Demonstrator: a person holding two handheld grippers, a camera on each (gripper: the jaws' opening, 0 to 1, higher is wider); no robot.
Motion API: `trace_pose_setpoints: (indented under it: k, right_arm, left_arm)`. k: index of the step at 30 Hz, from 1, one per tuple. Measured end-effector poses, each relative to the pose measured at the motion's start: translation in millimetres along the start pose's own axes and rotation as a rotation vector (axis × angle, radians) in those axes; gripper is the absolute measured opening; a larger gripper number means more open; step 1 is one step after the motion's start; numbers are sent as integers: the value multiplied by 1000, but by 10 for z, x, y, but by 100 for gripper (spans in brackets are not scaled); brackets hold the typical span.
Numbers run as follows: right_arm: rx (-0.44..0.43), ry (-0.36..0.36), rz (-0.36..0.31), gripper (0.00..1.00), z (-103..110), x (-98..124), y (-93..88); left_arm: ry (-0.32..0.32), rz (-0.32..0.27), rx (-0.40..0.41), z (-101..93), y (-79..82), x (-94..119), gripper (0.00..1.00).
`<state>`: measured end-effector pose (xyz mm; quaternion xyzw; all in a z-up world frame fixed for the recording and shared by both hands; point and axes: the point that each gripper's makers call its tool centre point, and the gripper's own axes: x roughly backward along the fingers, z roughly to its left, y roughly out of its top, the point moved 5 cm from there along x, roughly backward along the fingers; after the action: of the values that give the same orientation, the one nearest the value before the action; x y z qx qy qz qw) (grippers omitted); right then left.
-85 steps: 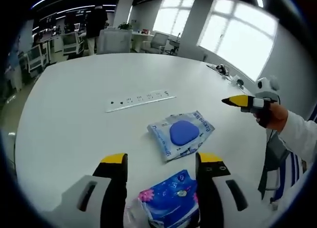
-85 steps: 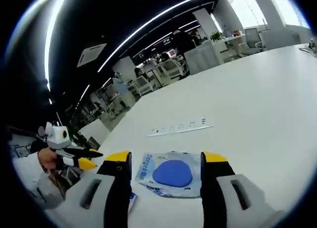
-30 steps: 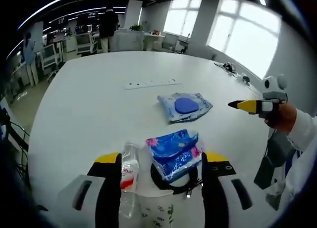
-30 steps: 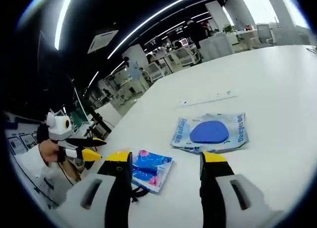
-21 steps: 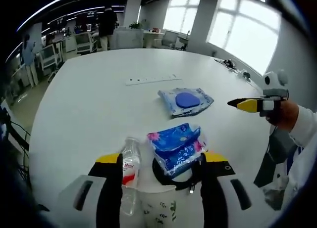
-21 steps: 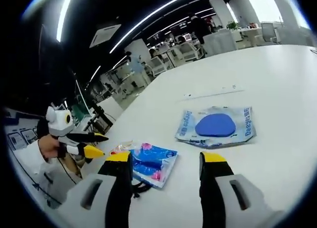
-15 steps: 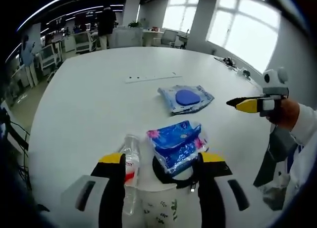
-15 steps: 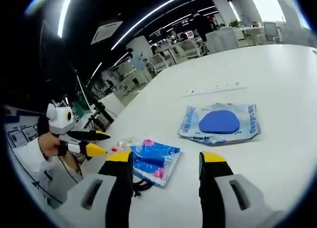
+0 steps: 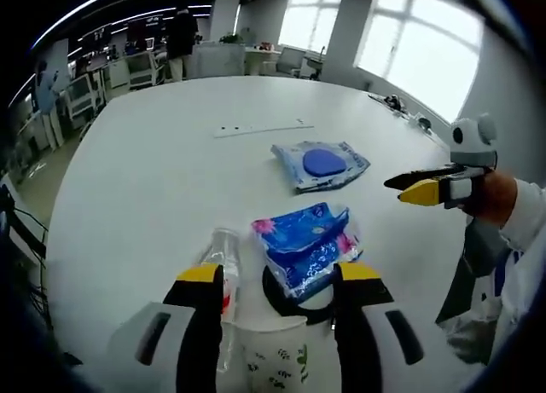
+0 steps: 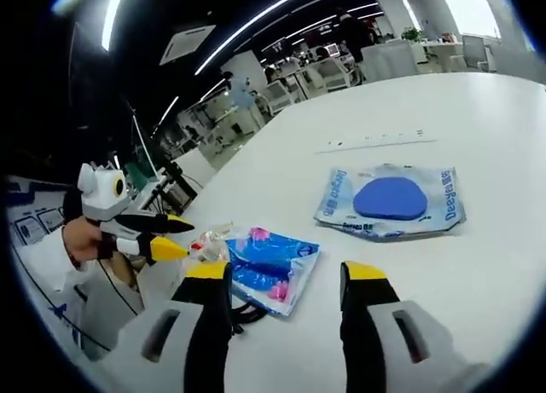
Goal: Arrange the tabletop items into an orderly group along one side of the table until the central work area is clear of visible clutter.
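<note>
Left claw (image 9: 277, 278) stands open and empty above the near edge of the white surface (image 9: 145, 180), its jaws spread either side of a paper cup (image 9: 273, 355). Just past the cup lie a clear water bottle (image 9: 223, 269) on its side, a blue tissue pack (image 9: 303, 244) and a black cable loop (image 9: 294, 295) partly under the pack. Farther on, well apart from that cluster, a blue wipes pack (image 9: 322, 164) lies flat, with a white power strip (image 9: 260, 129) beyond it. Right claw (image 10: 286, 278) is likewise open and empty, hovering over the surface near the tissue pack (image 10: 273, 269), with the wipes pack (image 10: 392, 201) ahead.
</note>
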<state>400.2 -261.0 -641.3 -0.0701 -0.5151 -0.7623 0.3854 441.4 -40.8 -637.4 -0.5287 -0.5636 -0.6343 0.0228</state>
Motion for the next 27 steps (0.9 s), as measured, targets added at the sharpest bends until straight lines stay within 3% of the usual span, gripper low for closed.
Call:
trace_pose_setpoints:
  k: [15, 27]
  right_arm:
    - [7, 0, 47, 44, 18, -124, -138]
    - [10, -9, 75, 40, 4, -234, -200]
  left_arm:
    - [-13, 41, -17, -59, -104, -143, 43]
    - [-4, 76, -29, -79, -139, -280, 28]
